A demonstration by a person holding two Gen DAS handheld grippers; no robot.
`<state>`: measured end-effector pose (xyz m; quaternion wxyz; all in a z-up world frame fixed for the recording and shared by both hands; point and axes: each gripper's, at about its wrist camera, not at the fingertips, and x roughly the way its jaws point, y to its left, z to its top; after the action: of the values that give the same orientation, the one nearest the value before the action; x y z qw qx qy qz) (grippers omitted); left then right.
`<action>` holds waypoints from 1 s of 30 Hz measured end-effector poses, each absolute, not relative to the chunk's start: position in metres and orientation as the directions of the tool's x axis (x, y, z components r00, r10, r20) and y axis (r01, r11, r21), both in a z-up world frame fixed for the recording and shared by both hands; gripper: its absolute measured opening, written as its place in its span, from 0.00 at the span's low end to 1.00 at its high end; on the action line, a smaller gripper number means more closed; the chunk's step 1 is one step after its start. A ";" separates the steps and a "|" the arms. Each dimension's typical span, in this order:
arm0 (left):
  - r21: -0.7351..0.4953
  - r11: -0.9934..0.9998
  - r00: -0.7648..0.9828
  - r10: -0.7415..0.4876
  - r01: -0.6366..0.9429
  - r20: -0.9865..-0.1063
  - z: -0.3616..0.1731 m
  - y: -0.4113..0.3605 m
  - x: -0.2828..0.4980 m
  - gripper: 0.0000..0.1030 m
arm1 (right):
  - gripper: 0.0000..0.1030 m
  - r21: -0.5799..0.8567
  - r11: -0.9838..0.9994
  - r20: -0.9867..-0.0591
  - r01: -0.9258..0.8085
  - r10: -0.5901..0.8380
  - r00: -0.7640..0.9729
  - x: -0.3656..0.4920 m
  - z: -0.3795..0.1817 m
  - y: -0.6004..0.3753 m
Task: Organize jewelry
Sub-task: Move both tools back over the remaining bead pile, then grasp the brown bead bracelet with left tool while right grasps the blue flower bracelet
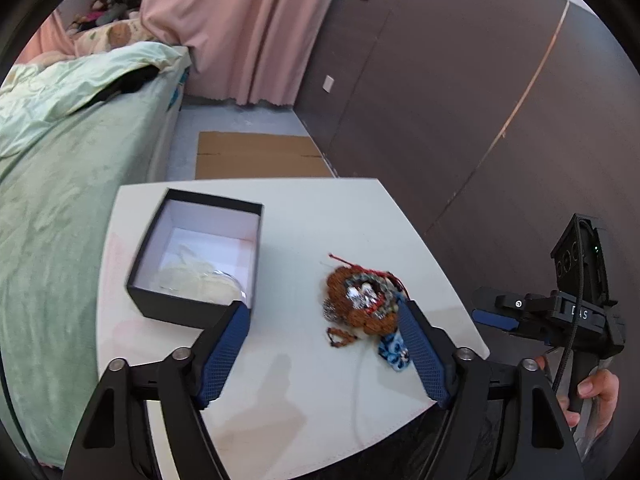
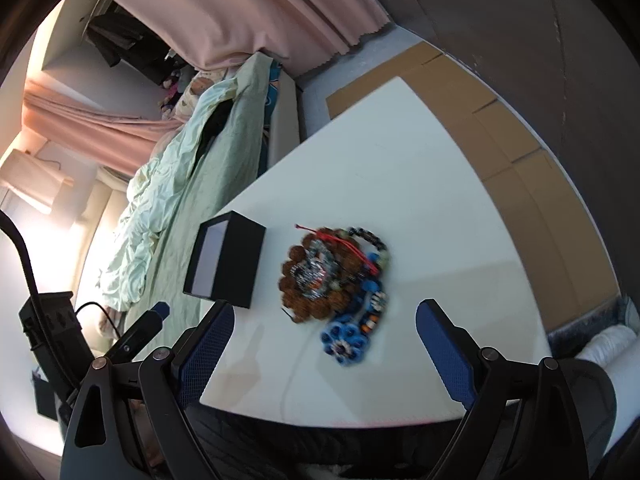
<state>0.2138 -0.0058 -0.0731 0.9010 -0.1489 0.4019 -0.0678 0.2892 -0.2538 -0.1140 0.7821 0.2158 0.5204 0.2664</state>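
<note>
Left wrist view: the left claw [image 1: 324,344] hangs spread, gripping nothing. The jewelry heap [image 1: 362,304] lies on the white bench [image 1: 320,216] at about four o'clock from the open black box [image 1: 196,256], just beside the claw's right finger.

Right wrist view: the right claw [image 2: 324,340] gapes wide, empty; the heap sits at twelve o'clock. The strands look light, limp, tangle-prone, likely slippery. Best pinch the thick brown bead ring [image 2: 296,276].

Motion blur smears the jewelry pile [image 1: 362,304], so single beads and clasps cannot be told apart. In the left wrist view the right finger [image 1: 420,350] of the left hand-held gripper covers the pile's lower right edge. The pale contents of the black box [image 1: 176,304] are blurred and unidentifiable; the right wrist view hides them behind the box wall.
</note>
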 end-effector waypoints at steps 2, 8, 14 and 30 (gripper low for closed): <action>-0.315 0.949 0.651 -0.246 0.012 -0.718 -0.079 -0.014 0.215 0.65 | 0.90 0.608 0.773 -0.706 -0.180 0.631 0.323 0.287 -0.119 -0.261; -0.285 0.958 0.606 -0.248 0.036 -0.756 -0.096 -0.036 0.221 0.58 | 0.90 0.611 0.774 -0.706 -0.164 0.627 0.329 0.283 -0.128 -0.278; -0.295 0.955 0.580 -0.260 0.034 -0.772 -0.105 -0.051 0.237 0.49 | 0.89 0.616 0.771 -0.697 -0.160 0.629 0.343 0.277 -0.133 -0.295; -0.350 0.931 0.477 -0.262 -0.104 -0.839 -0.145 -0.058 0.292 0.38 | 0.73 0.634 0.761 -0.690 -0.137 0.637 0.343 0.285 -0.140 -0.310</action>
<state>0.2921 -0.0582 -0.1454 0.8403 -0.1797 0.5093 -0.0471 0.2847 -0.3101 -0.1404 0.7829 0.2417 0.5172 0.2474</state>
